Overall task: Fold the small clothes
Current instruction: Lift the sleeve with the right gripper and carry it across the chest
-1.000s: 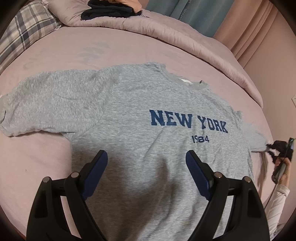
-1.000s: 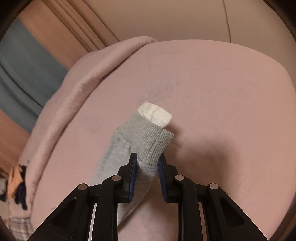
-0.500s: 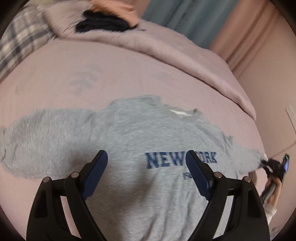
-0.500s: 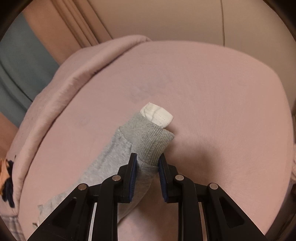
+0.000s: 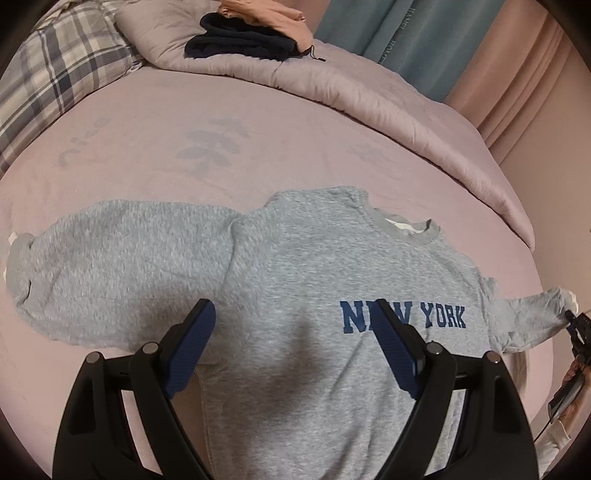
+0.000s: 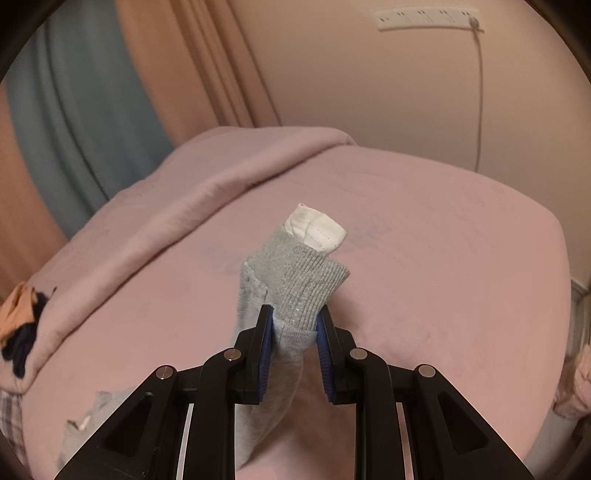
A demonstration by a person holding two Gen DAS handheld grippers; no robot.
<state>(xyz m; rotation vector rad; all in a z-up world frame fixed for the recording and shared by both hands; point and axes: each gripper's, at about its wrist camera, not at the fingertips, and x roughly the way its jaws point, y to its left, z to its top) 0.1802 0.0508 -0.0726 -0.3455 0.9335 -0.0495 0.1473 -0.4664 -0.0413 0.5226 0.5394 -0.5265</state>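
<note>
A grey sweatshirt [image 5: 295, 280] with blue "NEW YORK" lettering lies face up on the pink bed, its left sleeve [image 5: 110, 254] spread out flat. My left gripper [image 5: 295, 321] is open and empty, hovering over the sweatshirt's chest. My right gripper [image 6: 295, 317] is shut on the ribbed cuff of the right sleeve [image 6: 306, 280] and holds it lifted off the bed; a white inner cuff [image 6: 317, 229] sticks out past the grey one. The lifted sleeve [image 5: 532, 321] and the right gripper [image 5: 580, 332] show at the far right of the left wrist view.
A rolled pink duvet [image 5: 369, 92] runs along the back of the bed, with dark and orange clothes [image 5: 243, 40] on it. A plaid pillow [image 5: 55, 74] sits at the far left. Curtains [image 6: 74, 110] and a wall with a power strip [image 6: 424, 16] stand behind the bed.
My right gripper has lifted the sleeve cuff up off the bed. My left gripper has drawn back and tilted up, so the sweatshirt sits lower in its view.
</note>
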